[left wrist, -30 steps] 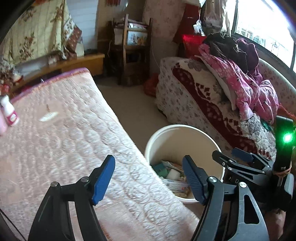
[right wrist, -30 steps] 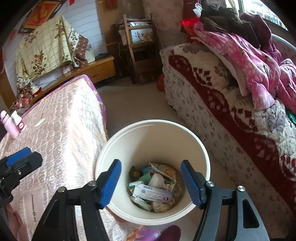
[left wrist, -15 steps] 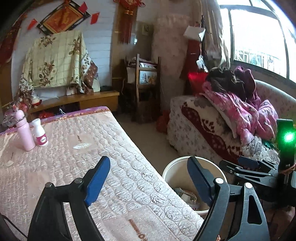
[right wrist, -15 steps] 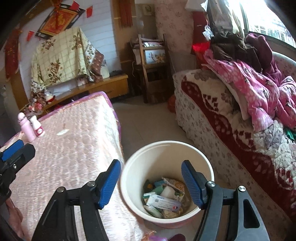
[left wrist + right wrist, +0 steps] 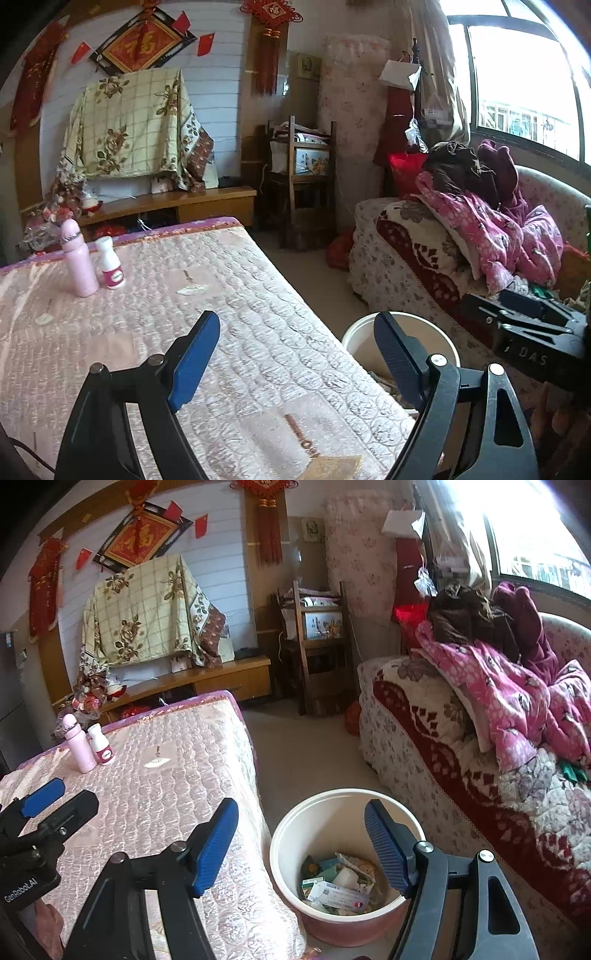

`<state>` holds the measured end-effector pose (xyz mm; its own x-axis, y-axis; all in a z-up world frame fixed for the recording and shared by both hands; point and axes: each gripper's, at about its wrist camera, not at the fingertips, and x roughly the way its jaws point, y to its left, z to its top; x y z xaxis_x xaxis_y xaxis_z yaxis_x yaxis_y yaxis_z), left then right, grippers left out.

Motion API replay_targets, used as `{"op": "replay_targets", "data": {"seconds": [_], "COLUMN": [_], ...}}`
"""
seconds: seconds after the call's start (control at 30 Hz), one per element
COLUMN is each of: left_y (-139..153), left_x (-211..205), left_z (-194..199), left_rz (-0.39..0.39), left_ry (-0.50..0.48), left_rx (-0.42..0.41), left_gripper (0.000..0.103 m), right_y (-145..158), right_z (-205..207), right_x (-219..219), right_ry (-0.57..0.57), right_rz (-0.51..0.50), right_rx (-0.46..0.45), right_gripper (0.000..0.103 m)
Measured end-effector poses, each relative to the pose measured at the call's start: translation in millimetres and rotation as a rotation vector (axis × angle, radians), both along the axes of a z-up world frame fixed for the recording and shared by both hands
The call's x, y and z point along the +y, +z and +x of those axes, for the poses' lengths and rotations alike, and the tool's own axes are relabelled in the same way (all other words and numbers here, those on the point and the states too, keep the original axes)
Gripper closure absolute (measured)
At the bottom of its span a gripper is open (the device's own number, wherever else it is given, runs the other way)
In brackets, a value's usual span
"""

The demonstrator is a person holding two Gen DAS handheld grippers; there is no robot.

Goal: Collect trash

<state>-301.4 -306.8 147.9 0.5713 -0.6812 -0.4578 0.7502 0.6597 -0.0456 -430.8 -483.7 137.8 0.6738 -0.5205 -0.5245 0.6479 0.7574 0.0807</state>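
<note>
Quilted pink tabletop [image 5: 258, 332] nearly cleared, bin half-fed, both grippers empty.

Both sets of jaws stand wide with nothing between them; the right gripper [image 5: 301, 843] has just been opening a touch further, poised above the white bin [image 5: 280, 849] on the floor beside the table, where wrappers and cartons [image 5: 338, 886] already lie at the bottom. The left gripper [image 5: 297, 352] hangs over the tabletop. Left to collect, by the look of it: a pale scrap [image 5: 190, 290] mid-table and another bit [image 5: 44, 319] near the left edge. The pink bottle [image 5: 79, 264] and the small white bottle [image 5: 109, 267] stand upright together at the far end, probably not trash.
</note>
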Motion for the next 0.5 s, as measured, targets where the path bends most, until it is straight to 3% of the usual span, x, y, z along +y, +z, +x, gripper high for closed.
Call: {"op": "replay_targets", "data": {"seconds": [0.5], "left_y": [7], "left_x": [16], "left_z": [-2], "left_rz": [-0.012], "left_ry": [0.057], "left_rx": [-0.035], "left_gripper": [0.017], "right_y": [16], "right_z": [-7], "right_x": [18], "right_ry": [0.004], "right_rz": [-0.038], "right_rx": [-0.026], "right_gripper": [0.024]}}
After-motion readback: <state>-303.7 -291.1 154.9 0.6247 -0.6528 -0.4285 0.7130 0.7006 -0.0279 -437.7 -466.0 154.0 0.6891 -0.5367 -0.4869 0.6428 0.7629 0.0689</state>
